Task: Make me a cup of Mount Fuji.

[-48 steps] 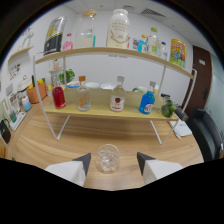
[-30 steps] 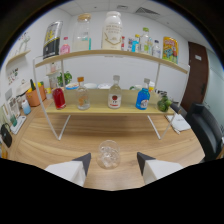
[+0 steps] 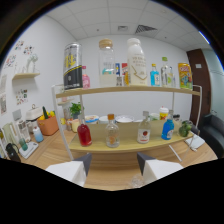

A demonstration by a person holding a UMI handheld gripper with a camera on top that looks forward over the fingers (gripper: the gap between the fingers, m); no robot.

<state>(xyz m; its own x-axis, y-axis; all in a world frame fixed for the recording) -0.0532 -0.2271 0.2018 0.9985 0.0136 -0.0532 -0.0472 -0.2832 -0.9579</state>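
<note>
The claw (image 3: 114, 167) stands open, gripping nothing; a clear glass (image 3: 136, 183) sits low between its fingers on the wooden worktop (image 3: 112, 170). Beyond, the rack's lower shelf (image 3: 125, 145) carries a red bottle (image 3: 84, 134), two clear bottles and a blue bottle (image 3: 167, 128). Taller bottles line the upper shelf (image 3: 125, 90).
</note>
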